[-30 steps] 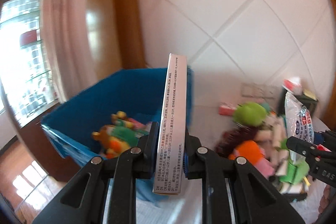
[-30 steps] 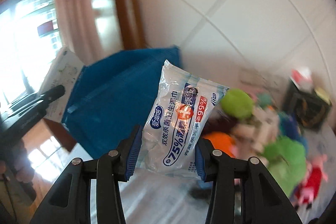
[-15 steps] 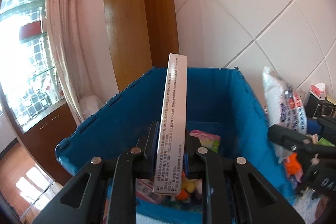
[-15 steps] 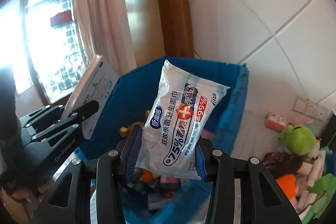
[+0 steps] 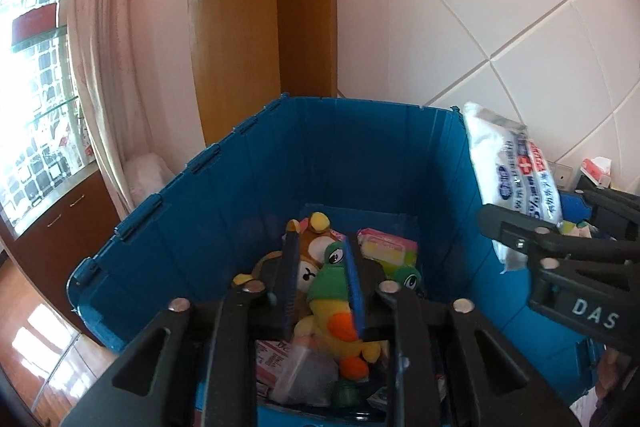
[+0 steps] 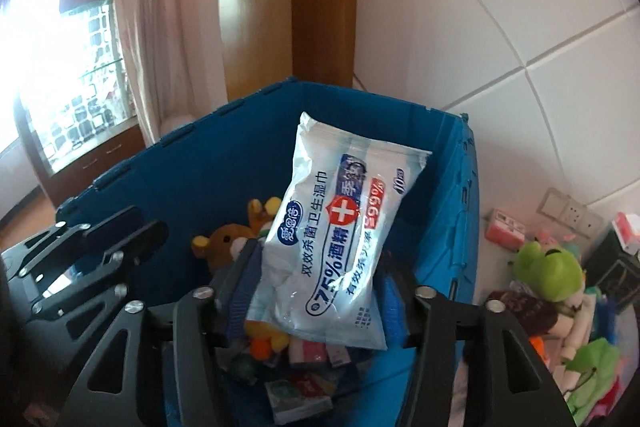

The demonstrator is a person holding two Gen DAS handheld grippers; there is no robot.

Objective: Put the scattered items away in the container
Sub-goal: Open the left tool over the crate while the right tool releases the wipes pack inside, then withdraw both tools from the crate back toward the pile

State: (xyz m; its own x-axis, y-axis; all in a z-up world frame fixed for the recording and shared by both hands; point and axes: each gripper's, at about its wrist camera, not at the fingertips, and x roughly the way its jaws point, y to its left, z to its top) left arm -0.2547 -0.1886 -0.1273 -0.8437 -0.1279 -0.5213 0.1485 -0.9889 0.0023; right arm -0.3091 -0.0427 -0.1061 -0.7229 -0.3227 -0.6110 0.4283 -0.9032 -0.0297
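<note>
Deposit step in progress. Left gripper (image 5: 320, 287): fingers parted, holding nothing, above the blue container (image 5: 360, 155). Right gripper (image 6: 316, 291): fingers clamped on the wipes pack (image 6: 340, 231), held over the container's interior, long axis pointing up and away. Next move, by judgement: part the right fingers to drop it among the toys.

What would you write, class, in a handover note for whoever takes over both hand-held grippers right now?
Left hand-held gripper: open and empty, above the blue crate.
Right hand-held gripper: holds the wet wipes pack over the crate; its jaws look wider than the pack, so it may be releasing.
Done: plush toys, including a brown bear, and small packets lie in the crate.
Left: drop the wipes, then collect the pile outside the crate: green frog plush, pink box, other toys.
</note>
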